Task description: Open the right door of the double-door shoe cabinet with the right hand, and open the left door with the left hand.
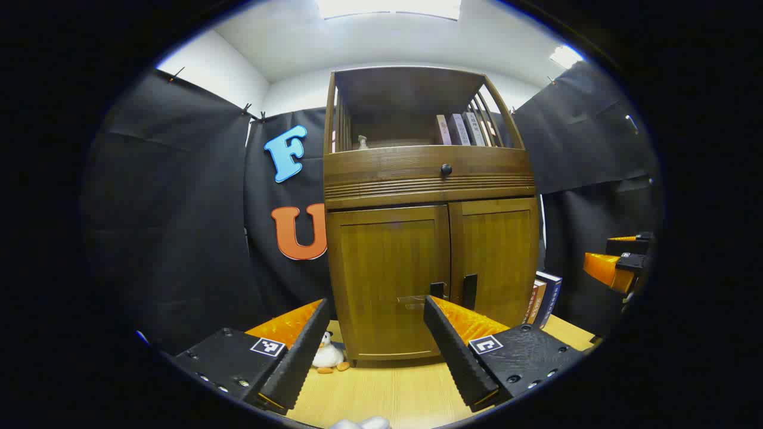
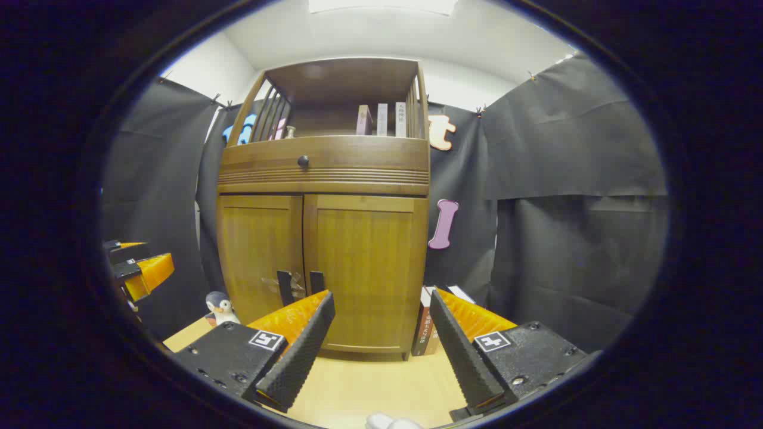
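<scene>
Black cloth walls enclose the booth on all sides, under a white ceiling with a lit panel; a pale wooden tabletop [image 1: 387, 387] forms the floor of the scene.

Item 1: shoe cabinet [image 1: 429, 179], brown wood, standing upright on the tabletop against the back cloth. Open shelf on top holding a row of books [image 1: 462, 129]; below it a drawer with a round dark knob [image 1: 446, 170].

Item 2: left door [image 1: 387, 280] and right door [image 1: 495, 262], both closed and flush, each with a dark vertical handle beside the centre seam.

Item 3: my left gripper [image 1: 375, 339], fingers spread wide with nothing between them, held short of the left door and not touching it.

Item 4: my right gripper [image 2: 381, 333], fingers likewise wide apart and empty, facing the right door from just off the cabinet front.

Item 5: small penguin toy [image 2: 220, 308], on the tabletop at the cabinet's left foot.

Item 6: several books [image 2: 426, 322] leaning against the cabinet's right side.
</scene>
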A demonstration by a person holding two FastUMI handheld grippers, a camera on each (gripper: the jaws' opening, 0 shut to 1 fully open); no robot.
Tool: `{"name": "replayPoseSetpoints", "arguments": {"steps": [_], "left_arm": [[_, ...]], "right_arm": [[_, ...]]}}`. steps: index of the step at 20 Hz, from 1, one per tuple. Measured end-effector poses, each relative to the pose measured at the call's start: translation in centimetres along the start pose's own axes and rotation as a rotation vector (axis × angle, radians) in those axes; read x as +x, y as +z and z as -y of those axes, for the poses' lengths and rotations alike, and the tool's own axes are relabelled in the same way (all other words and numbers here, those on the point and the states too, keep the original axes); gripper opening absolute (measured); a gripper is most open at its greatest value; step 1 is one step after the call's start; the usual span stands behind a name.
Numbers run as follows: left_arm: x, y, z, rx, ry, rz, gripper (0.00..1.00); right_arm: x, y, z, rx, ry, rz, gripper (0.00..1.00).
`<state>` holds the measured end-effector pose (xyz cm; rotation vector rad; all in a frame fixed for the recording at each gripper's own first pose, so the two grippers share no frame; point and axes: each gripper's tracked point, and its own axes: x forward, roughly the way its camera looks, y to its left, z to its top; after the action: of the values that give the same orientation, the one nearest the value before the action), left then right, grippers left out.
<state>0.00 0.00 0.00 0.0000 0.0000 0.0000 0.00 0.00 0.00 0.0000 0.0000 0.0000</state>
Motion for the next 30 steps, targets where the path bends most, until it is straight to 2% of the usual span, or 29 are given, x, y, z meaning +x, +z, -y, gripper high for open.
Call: {"name": "replayPoseSetpoints", "arguments": {"steps": [9,16,24,30], "left_arm": [[0.4,0.0,-0.3,-0.004,-0.014,0.004,0.96],[0.4,0.0,-0.5,-0.006,-0.021,0.007,0.96],[-0.4,-0.3,-1.6,0.003,-0.013,-0.002,0.96],[-1.2,-0.4,-2.7,0.013,0.003,-0.015,0.96]], "right_arm": [[0.2,-0.2,0.0,0.003,-0.012,-0.026,0.98],[0.7,-0.5,0.0,-0.005,-0.014,-0.041,1.0],[4.4,-3.7,-1.2,-0.029,-0.029,-0.067,1.0],[10.9,-5.6,-5.1,-0.024,0.014,-0.087,1.0]]}}
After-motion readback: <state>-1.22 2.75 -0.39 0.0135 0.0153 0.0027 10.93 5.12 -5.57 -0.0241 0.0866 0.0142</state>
